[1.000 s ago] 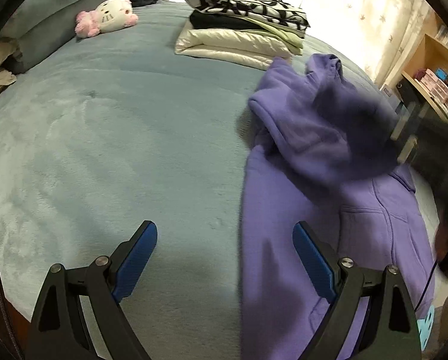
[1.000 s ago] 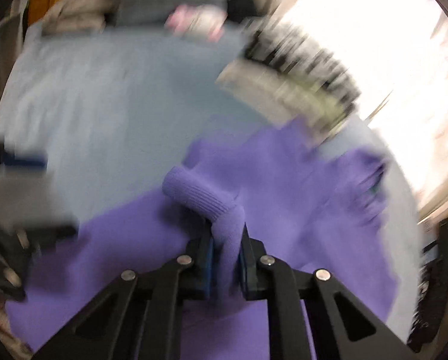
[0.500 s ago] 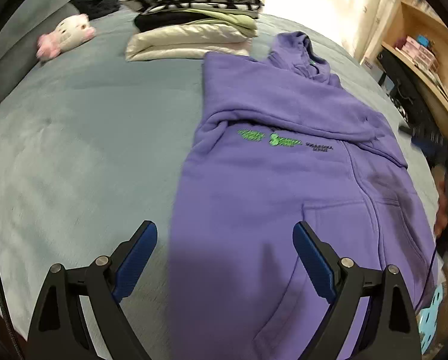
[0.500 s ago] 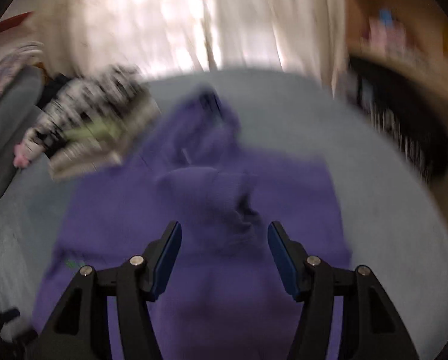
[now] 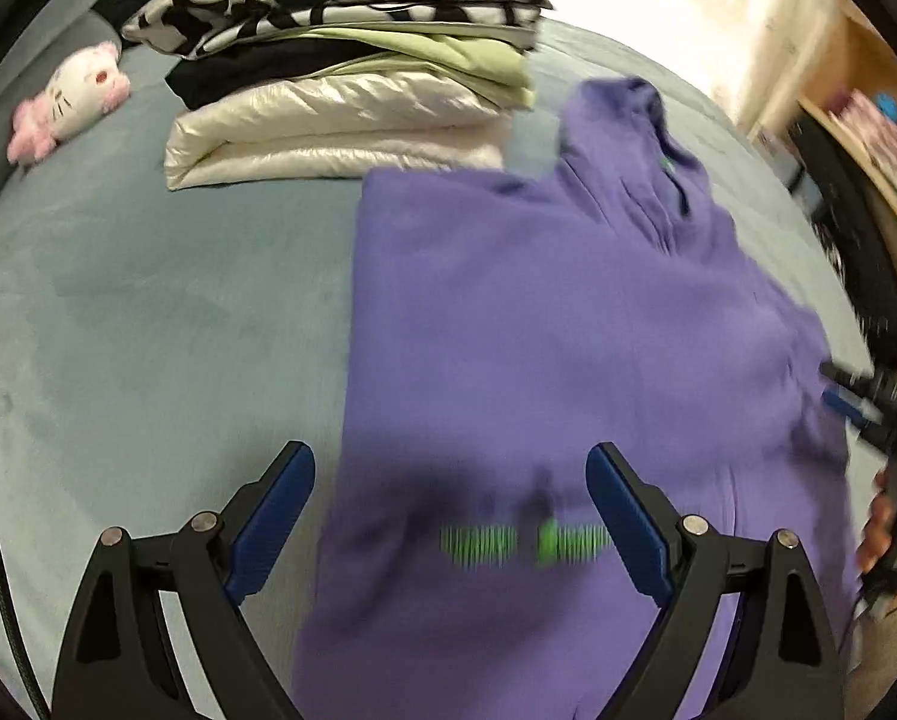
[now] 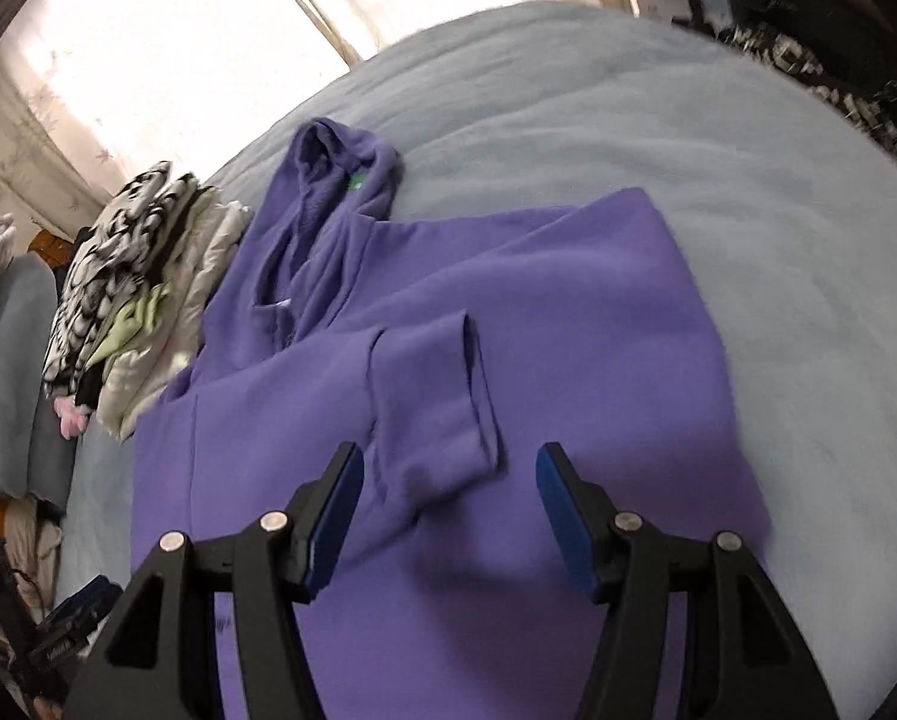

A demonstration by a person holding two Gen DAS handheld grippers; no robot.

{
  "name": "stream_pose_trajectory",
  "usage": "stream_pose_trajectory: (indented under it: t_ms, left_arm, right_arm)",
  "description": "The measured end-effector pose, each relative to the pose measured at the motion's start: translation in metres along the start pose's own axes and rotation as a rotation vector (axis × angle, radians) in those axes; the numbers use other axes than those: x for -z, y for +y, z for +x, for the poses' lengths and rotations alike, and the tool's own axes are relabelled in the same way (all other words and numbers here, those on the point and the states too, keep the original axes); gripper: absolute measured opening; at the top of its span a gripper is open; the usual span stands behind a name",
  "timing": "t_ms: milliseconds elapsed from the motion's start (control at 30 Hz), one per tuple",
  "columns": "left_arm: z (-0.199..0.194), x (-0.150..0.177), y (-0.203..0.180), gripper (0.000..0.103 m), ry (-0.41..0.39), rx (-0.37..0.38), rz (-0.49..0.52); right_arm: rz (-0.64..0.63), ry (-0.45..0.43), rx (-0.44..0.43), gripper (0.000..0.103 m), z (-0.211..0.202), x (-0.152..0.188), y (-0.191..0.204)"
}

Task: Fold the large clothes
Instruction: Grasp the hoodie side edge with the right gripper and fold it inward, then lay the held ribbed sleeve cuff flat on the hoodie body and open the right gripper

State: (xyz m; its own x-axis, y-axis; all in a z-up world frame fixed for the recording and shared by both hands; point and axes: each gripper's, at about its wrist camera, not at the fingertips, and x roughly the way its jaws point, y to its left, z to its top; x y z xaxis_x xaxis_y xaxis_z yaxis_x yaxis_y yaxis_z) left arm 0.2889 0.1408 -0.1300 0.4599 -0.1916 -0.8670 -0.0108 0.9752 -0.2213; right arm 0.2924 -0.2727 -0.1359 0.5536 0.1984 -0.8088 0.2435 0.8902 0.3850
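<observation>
A purple hoodie [image 5: 568,324] lies flat on the blue-grey bed [image 5: 148,312], hood toward the far side, green lettering [image 5: 526,540] on its chest. Both sleeves are folded across the body; one cuff [image 6: 442,396] lies on top in the right wrist view, where the hoodie [image 6: 568,312] fills the middle. My left gripper [image 5: 451,522] is open and empty, low over the hoodie's left chest edge. My right gripper [image 6: 448,516] is open and empty just above the folded cuff, and it shows at the right edge of the left wrist view [image 5: 868,414].
A stack of folded clothes [image 5: 352,78] sits at the far side of the bed, touching the hoodie's shoulder; it also shows in the right wrist view [image 6: 142,300]. A pink and white plush toy [image 5: 70,102] lies far left. Shelves [image 5: 868,138] stand to the right.
My right gripper let go of the sleeve cuff and opened; the sleeve now lies folded across the hoodie. My left gripper moved forward over the chest, staying open.
</observation>
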Motion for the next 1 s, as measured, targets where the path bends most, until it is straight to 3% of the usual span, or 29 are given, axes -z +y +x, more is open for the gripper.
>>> stream_pose_trajectory:
  t_ms: [167,300,333,400,567,600,700,767,867,900,933,1000]
  left_arm:
    - [0.03,-0.031,-0.001,0.091,-0.01,-0.021,-0.046]
    - [0.049,-0.035,-0.018,0.091,-0.006,-0.031,-0.014]
    - [0.052,-0.035,-0.023,0.091,-0.013,-0.051,0.003]
    - [0.056,-0.032,-0.033,0.091,-0.03,-0.084,0.04]
    - [0.068,-0.029,-0.038,0.091,-0.069,-0.146,0.061]
    - [0.072,-0.029,-0.037,0.091,-0.069,-0.161,0.059]
    - [0.08,-0.029,-0.036,0.093,-0.069,-0.193,0.055]
    - [0.077,-0.03,-0.036,0.093,-0.072,-0.195,0.056]
    - [0.058,-0.032,-0.038,0.091,-0.131,-0.221,0.062]
    - [0.046,-0.031,-0.04,0.091,-0.171,-0.222,0.062]
    - [0.036,-0.031,-0.042,0.091,-0.214,-0.21,0.062]
    - [0.017,-0.03,-0.053,0.091,-0.294,-0.159,0.063]
  right_arm:
    - [0.054,0.03,-0.061,0.06,0.037,-0.025,-0.013]
    - [0.003,-0.006,-0.075,0.061,0.048,-0.031,-0.004]
    - [-0.044,-0.007,-0.07,0.046,0.049,-0.031,0.003]
    - [-0.15,-0.003,-0.033,0.007,0.049,-0.029,0.02]
    - [-0.223,-0.277,0.077,0.006,0.006,-0.025,0.035]
    - [-0.246,-0.266,0.139,0.006,0.014,-0.025,0.036]
    - [-0.28,-0.127,0.23,0.008,0.047,-0.024,0.036]
    - [-0.258,-0.142,0.254,0.011,0.04,-0.023,0.038]
    - [-0.213,-0.251,0.214,0.019,0.008,-0.019,0.048]
    - [-0.213,-0.286,0.194,0.027,-0.001,-0.016,0.054]
    - [-0.221,-0.309,0.168,0.038,-0.009,-0.014,0.06]
    - [-0.26,-0.31,0.096,0.043,-0.013,-0.008,0.082]
